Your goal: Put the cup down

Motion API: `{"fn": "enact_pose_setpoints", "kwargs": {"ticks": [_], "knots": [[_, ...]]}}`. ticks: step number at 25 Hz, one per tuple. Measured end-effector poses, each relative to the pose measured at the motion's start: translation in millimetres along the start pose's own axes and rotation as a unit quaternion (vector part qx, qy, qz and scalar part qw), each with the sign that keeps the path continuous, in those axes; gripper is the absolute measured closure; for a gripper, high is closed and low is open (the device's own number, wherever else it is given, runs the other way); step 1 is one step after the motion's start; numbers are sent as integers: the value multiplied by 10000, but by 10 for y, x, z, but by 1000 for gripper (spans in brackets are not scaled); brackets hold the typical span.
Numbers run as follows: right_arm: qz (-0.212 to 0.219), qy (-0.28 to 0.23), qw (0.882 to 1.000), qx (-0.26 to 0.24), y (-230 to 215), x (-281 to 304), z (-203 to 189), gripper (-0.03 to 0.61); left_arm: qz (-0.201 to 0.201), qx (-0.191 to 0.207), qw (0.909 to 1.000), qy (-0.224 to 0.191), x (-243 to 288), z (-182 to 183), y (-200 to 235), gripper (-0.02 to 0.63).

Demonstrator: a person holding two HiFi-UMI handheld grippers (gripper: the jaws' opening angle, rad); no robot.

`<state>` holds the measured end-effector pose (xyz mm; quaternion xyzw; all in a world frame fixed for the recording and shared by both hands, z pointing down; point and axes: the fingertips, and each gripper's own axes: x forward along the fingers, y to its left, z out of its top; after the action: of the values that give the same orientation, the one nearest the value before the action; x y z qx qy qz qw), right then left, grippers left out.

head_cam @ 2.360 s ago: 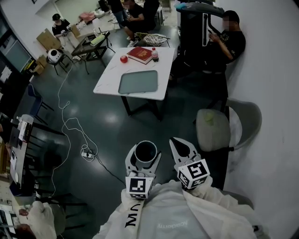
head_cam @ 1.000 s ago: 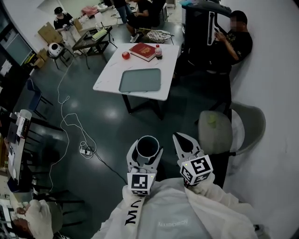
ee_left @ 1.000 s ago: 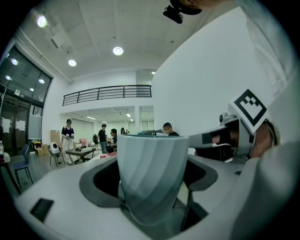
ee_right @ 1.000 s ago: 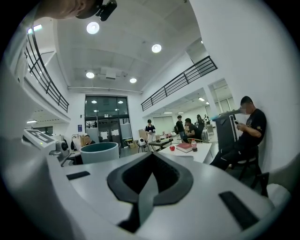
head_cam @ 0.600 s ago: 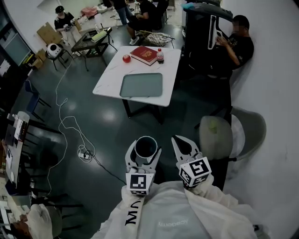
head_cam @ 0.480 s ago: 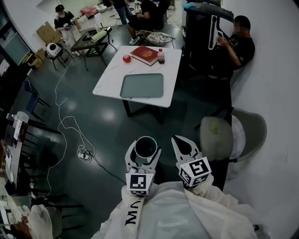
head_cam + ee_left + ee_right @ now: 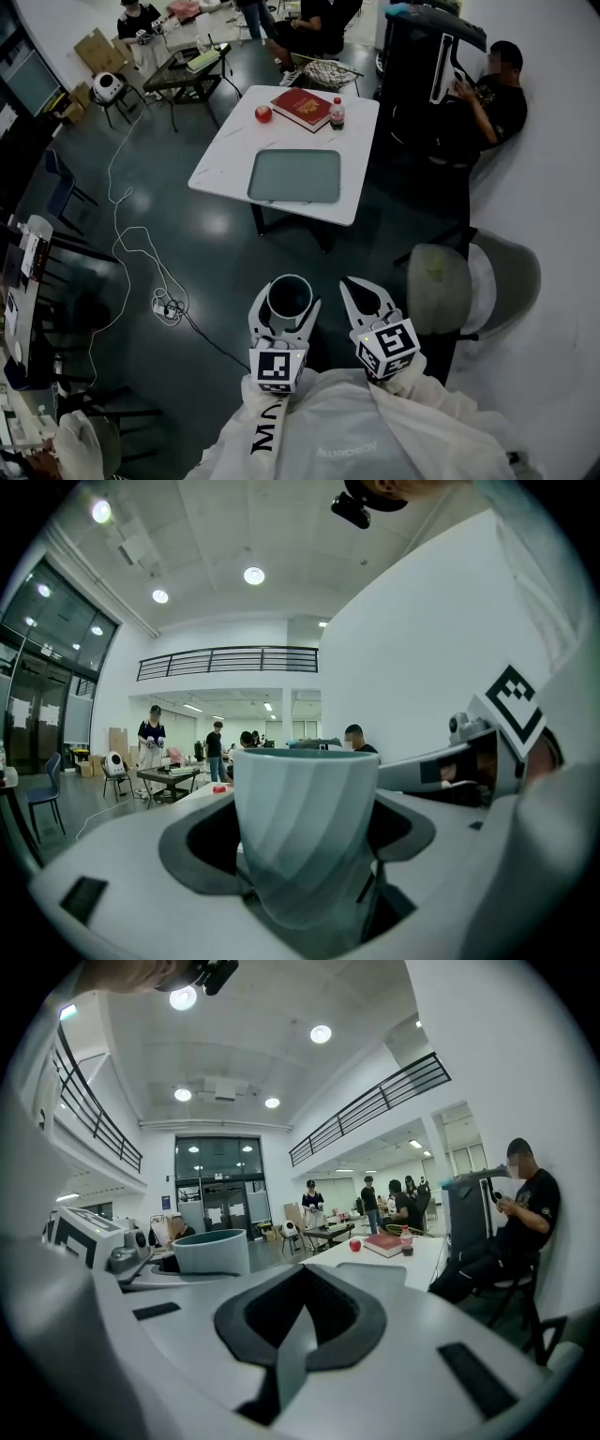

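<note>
Grey-green cup (image 7: pixel 305 827) stands upright, clenched in your left tool (image 7: pixel 285 302), the white table's (image 7: pixel 225 161) near edge well ahead, your right tool (image 7: pixel 363 291) closed on nothing.

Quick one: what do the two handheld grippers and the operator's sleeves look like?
The left gripper and right gripper match: broad light grey jaws lined with dark grey pads that bow around a hollow. Each carries a white cube with black square markers. No cables show on them. The person wears a whitish long-sleeved top with dark lettering.
</note>
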<state>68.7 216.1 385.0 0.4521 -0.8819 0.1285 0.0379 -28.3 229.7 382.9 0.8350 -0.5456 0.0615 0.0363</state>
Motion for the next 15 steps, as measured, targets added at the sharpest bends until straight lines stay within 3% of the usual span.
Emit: {"fn": "enact_pose_setpoints", "kwargs": {"ticks": [15], "knots": [[-94, 423, 9990, 51, -214, 857, -38, 572, -84, -103, 9996, 264, 582, -104, 643, 216]]}}
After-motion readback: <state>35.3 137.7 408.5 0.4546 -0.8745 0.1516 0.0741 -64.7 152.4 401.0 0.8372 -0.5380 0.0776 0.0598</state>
